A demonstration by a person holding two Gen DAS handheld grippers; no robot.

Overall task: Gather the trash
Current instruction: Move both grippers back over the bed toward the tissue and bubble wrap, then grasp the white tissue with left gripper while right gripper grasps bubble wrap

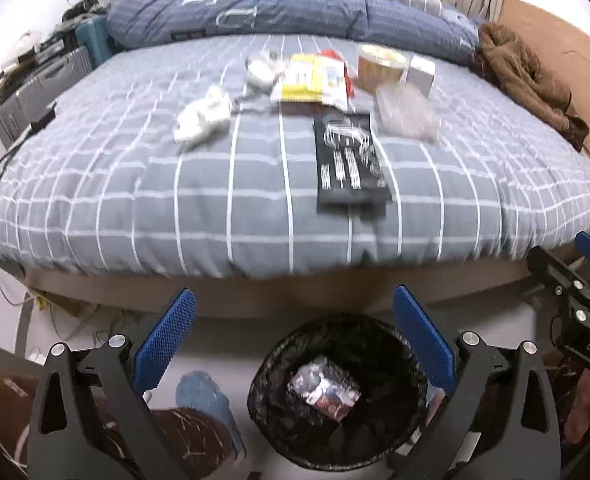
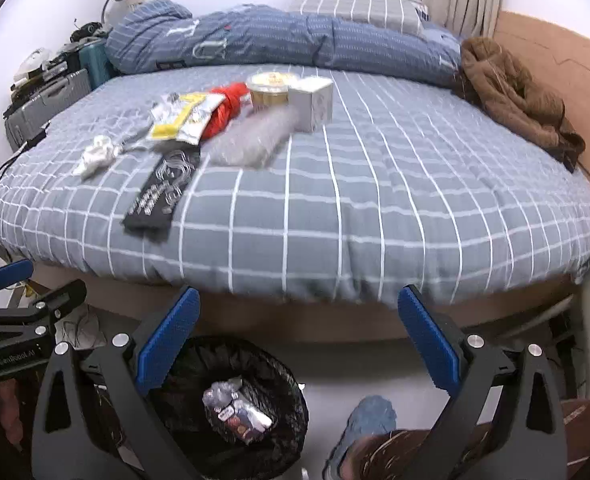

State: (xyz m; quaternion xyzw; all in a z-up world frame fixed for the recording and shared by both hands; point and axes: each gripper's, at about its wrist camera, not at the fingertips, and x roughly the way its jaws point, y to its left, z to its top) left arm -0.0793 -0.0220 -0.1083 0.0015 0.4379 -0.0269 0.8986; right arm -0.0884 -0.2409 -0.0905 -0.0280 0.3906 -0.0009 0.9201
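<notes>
A black mesh bin stands on the floor by the bed, with a shiny wrapper inside; it also shows in the right wrist view. On the bed lie trash items: a black package, crumpled white tissue, a yellow packet, a clear plastic bag, a noodle cup and a white box. My left gripper is open and empty above the bin. My right gripper is open and empty, beside the bin.
A grey checked bed carries a blue duvet and a brown garment. Suitcases stand at the far left. Cables hang at the bed's left edge. Slippered feet show on the floor.
</notes>
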